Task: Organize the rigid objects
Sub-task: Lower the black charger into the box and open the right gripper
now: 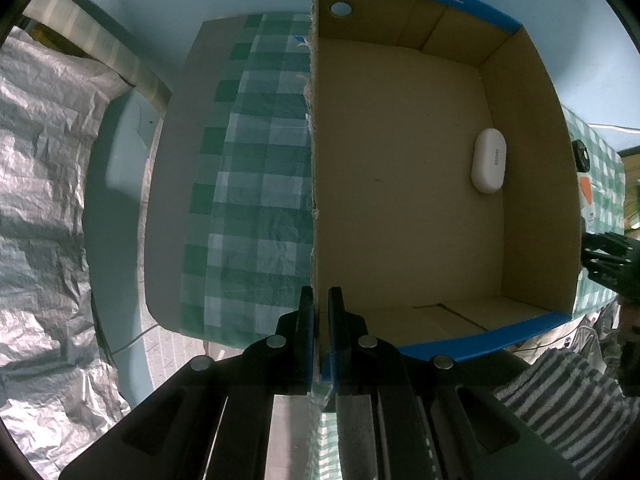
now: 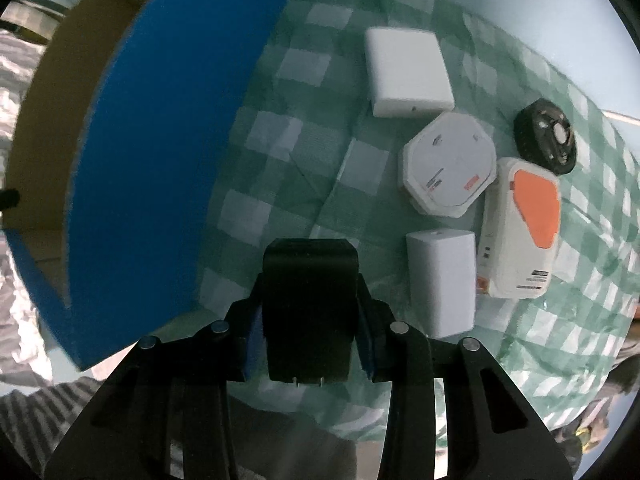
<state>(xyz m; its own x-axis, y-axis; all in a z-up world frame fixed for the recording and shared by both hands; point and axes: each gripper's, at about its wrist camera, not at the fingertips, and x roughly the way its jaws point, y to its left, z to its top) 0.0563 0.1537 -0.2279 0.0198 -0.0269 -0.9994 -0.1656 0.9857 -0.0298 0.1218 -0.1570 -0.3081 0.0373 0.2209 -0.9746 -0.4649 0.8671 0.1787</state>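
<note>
My left gripper (image 1: 320,312) is shut on the left wall of an open cardboard box (image 1: 400,208) with blue outer sides. A white oval case (image 1: 488,160) lies inside the box near its right wall. My right gripper (image 2: 310,320) is shut on a black charger block (image 2: 310,304), held above the checked cloth beside the box's blue wall (image 2: 160,140). On the cloth to the right lie a white flat box (image 2: 408,72), a white octagonal device (image 2: 448,164), a white block (image 2: 442,284), a white and orange device (image 2: 524,228) and a black round device (image 2: 546,140).
A green and white checked cloth (image 1: 256,184) covers the table. Crinkled silver sheeting (image 1: 44,200) lies to the left, below the table edge. A grey striped fabric (image 1: 560,392) shows at the near side. Pale blue wall behind.
</note>
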